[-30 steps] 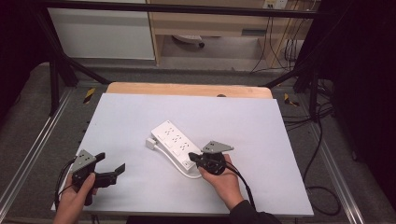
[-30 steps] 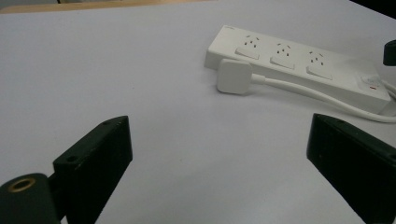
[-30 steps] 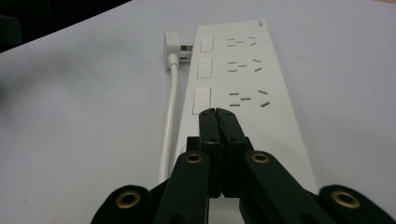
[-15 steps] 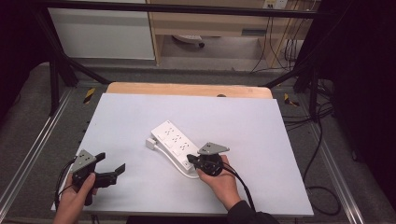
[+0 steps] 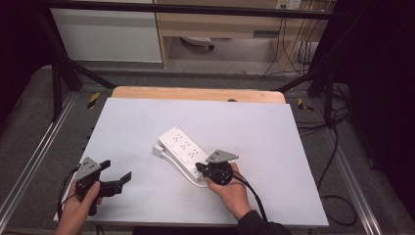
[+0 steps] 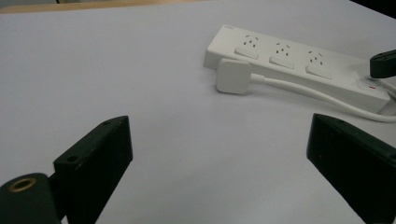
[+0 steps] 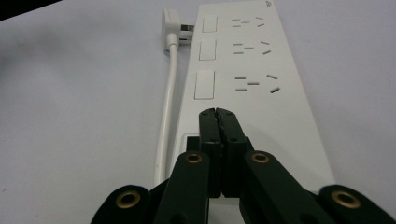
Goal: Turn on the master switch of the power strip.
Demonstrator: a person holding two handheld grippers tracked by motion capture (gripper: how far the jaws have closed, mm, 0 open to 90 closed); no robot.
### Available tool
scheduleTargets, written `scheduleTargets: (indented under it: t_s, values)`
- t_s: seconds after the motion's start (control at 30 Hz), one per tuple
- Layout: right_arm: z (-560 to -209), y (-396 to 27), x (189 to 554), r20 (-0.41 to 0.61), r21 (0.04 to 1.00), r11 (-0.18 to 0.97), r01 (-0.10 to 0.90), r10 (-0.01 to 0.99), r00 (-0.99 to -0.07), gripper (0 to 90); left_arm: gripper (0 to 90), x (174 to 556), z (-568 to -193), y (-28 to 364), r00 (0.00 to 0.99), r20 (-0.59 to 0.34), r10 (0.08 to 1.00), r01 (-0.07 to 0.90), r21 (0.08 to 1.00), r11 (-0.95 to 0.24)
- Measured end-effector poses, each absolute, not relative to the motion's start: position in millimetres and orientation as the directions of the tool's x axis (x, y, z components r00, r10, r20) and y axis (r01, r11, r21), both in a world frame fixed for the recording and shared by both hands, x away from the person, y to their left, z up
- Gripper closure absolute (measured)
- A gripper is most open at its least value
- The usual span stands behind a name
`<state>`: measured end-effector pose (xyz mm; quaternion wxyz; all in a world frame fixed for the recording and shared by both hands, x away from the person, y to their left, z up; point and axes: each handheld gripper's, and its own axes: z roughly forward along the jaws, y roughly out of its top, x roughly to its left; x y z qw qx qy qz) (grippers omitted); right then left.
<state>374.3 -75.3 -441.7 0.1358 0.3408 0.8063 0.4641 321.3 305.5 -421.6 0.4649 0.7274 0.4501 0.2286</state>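
A white power strip (image 5: 183, 149) lies slantwise at the table's middle, its three socket groups (image 7: 252, 70) facing up. Its white plug (image 5: 157, 150) rests beside the far end, and the cable (image 7: 169, 93) runs along the strip's side. My right gripper (image 5: 199, 169) is shut with nothing between its jaws. Its tips (image 7: 218, 114) lie over the strip's near end, by the switch; I cannot tell if they touch. My left gripper (image 5: 116, 170) is open and empty at the front left, aimed toward the plug (image 6: 233, 76) and strip (image 6: 299, 60) but well short of them.
The strip lies on a pale mat (image 5: 147, 122) that covers a wooden table (image 5: 195, 93). Metal rails (image 5: 39, 147) run along both sides. Dark cables (image 5: 337, 147) hang off to the right, and cabinets (image 5: 107, 34) stand beyond the far edge.
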Motion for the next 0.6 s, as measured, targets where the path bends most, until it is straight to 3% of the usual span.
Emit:
scheduleTargets:
  t_s: [0.6]
  values:
    - [-444.0,-73.2,374.7,0.083,0.845,0.340,0.412,0.679,-0.729,90.0,6.9,321.2,-421.6,305.6,0.491,-0.085,0.867,0.441,0.882,-0.163]
